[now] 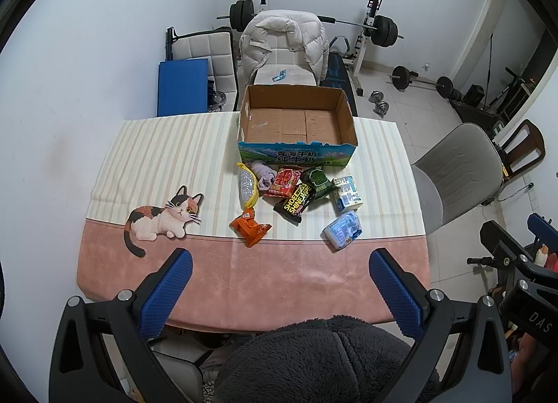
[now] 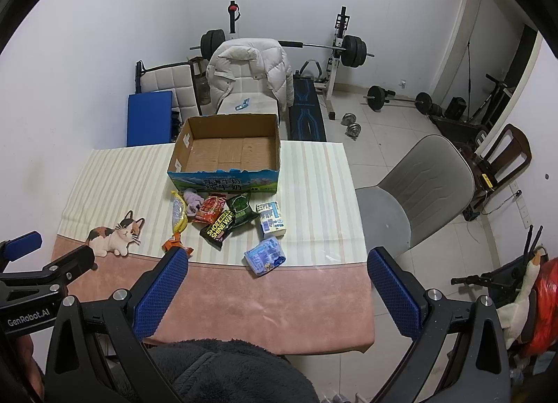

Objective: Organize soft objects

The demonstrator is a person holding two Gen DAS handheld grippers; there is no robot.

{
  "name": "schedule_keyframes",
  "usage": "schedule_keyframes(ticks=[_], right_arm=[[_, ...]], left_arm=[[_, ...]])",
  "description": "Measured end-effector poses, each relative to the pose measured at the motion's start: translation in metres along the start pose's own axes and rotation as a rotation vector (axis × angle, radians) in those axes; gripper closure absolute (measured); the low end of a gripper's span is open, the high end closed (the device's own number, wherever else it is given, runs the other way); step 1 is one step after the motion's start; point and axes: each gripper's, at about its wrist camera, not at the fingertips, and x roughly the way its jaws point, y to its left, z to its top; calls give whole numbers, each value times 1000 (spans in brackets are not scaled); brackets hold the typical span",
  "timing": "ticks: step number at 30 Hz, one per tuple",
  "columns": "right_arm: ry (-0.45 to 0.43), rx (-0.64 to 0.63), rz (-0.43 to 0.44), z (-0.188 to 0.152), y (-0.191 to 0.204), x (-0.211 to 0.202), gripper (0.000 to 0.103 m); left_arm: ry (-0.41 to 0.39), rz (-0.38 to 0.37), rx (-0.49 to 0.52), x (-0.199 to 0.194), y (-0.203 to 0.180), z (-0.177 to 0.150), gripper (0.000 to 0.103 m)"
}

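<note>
On the table (image 1: 244, 284), ahead of us, a loose cluster of soft packets lay just in front of the cardboard box (image 1: 296, 117), whose bottom showed bare. Both tools hung released and held nothing: left tool (image 1: 279, 284), right tool (image 2: 277, 284), jaws spread wide, well short of the pile. We judged the lot light and yielding. The orange packet (image 1: 250, 227) looked crinkly foil, best pinched across its middle, and the black wipes pouch (image 1: 294, 201) glossy and perhaps slippery. The blue tissue pack (image 1: 342, 229) seemed squashy film; the white carton-like pack (image 1: 347, 192) firmer. The lilac cloth (image 1: 262, 174) was bunched, to be gripped at a fold. The tablecloth (image 1: 157, 158) was striped, with a cat print.
</note>
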Motion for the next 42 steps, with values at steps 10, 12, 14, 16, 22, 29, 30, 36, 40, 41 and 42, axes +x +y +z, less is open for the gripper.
schedule_keyframes(ticks=[10, 12, 14, 16, 22, 29, 30, 36, 40, 41, 42], right_arm=[[0, -2, 8, 1, 4, -2, 0], [-1, -4, 9, 1, 6, -1, 0], [-2, -6, 12, 0, 6, -1, 0], [-1, -5, 16, 1, 6, 0, 0], [20, 16, 47, 4, -4, 36, 0], [138, 19, 68, 22, -21, 158, 0], [172, 14, 73, 24, -22, 184, 0], [373, -41, 134, 23, -23, 332, 0], [486, -67, 134, 15, -20, 417, 3], [511, -68, 135, 13, -20, 436, 4], [539, -64, 145, 10, -20, 453, 4]], left_arm=[[-3, -5, 2, -4, 4, -1, 0], [1, -1, 3, -3, 4, -1, 0], [4, -6, -1, -4, 5, -1, 0], [3, -14, -5, -3, 5, -1, 0], [-28, -38, -36, 18, 8, 13, 0], [3, 42, -33, 134, 14, 59, 0], [22, 40, -18, 151, 11, 62, 0], [133, 91, 175, 271, -17, 89, 16], [267, 87, 271, 357, -37, 92, 17], [305, 83, 284, 378, -41, 89, 17], [345, 70, 300, 398, -46, 87, 17]])
